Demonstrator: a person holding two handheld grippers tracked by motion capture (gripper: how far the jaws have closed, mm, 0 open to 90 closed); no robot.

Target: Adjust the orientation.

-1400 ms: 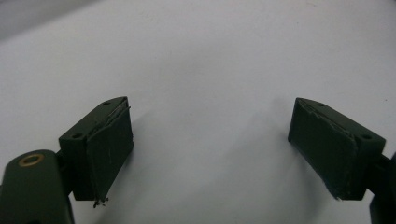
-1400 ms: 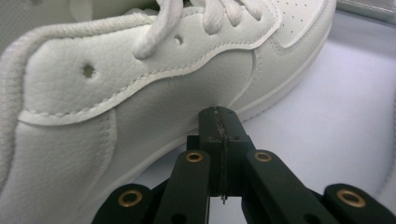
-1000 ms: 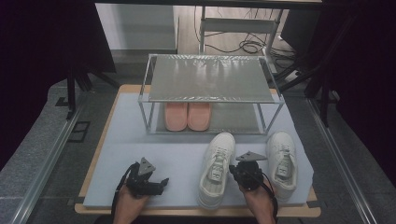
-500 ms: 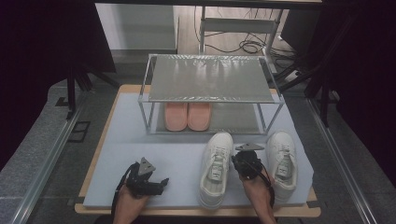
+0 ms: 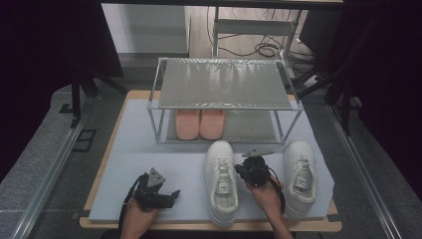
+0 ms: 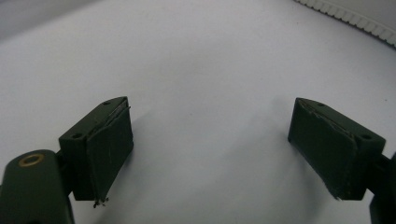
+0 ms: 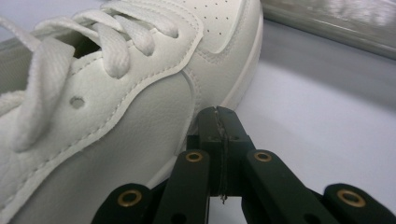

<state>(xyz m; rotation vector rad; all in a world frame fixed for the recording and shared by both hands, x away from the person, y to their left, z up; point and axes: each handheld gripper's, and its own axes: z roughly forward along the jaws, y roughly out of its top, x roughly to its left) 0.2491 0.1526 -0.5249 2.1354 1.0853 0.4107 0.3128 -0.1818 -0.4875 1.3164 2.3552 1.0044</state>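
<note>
Two white lace-up sneakers lie toe-away on the pale mat: one in the middle (image 5: 221,181), one at the right (image 5: 300,174). Between them is my right gripper (image 5: 253,168), jaws shut together with nothing in them. In the right gripper view its tips (image 7: 218,117) sit low against the side of the middle sneaker (image 7: 93,107), close to the sole edge; whether they touch is unclear. My left gripper (image 5: 168,195) rests at the front left of the mat. In the left gripper view it (image 6: 210,123) is open and holds nothing.
A metal two-level rack (image 5: 224,82) stands at the back of the mat (image 5: 144,149). A pink pair of shoes (image 5: 199,123) sits on its lower level. A ribbed white sole edge (image 6: 355,18) shows in the left gripper view's top right corner. Dark frames and cables surround the table.
My right gripper has moved left and a little away from me, closer to the middle sneaker's side. The left gripper and both sneakers have stayed where they were.
</note>
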